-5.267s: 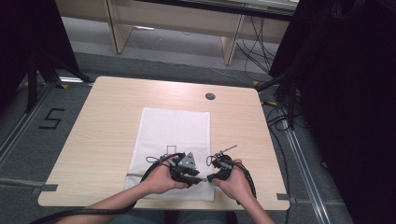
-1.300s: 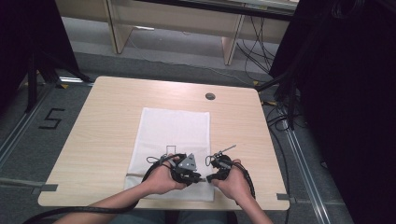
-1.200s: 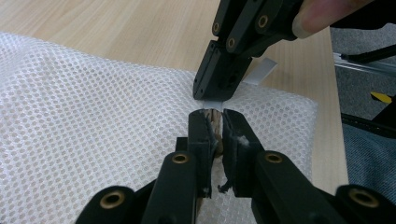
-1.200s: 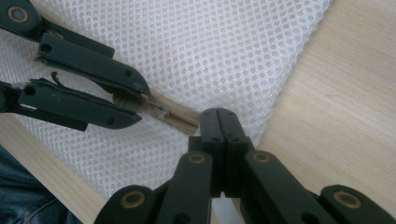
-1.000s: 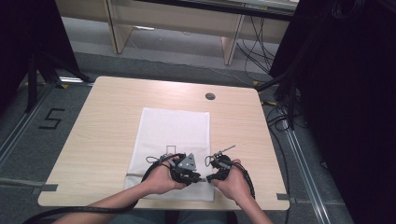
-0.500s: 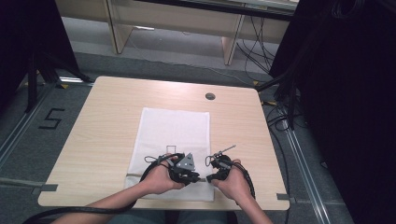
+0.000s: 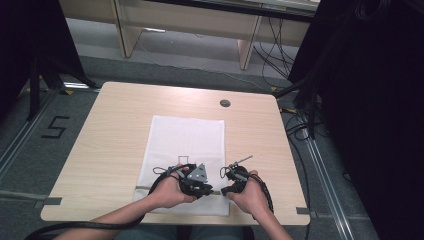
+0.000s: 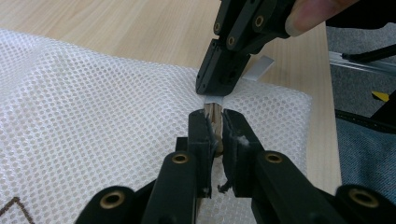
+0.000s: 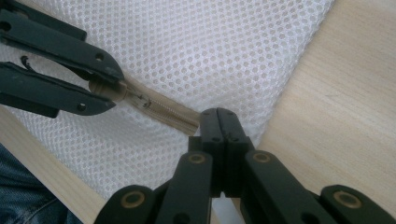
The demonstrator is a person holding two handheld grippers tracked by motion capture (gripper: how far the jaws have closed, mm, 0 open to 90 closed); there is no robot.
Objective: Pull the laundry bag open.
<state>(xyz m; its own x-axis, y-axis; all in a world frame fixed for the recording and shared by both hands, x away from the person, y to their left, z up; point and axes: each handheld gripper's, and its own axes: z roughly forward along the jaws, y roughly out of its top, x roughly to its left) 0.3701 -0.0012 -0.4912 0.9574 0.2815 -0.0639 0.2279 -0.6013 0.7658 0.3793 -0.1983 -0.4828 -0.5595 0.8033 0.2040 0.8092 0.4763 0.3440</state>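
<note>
A white mesh bag (image 7: 187, 145) lies flat on the wooden table (image 7: 115, 115), with a beige zipper (image 9: 163, 112) along its near edge. My left gripper (image 8: 214, 119) is shut on the beige zipper pull (image 9: 105, 87). My right gripper (image 9: 218, 114) is shut on the end of the zipper at the bag's corner, a short stretch of zipper away from the left one. In the high view the left gripper (image 7: 207, 189) and the right gripper (image 7: 223, 190) meet tip to tip at the bag's near edge.
A round cable hole (image 7: 225, 103) sits in the table behind the bag. The table's near edge runs just under my hands. A "5" mark (image 7: 55, 129) is on the floor to the left; dark curtains and cables stand to the right.
</note>
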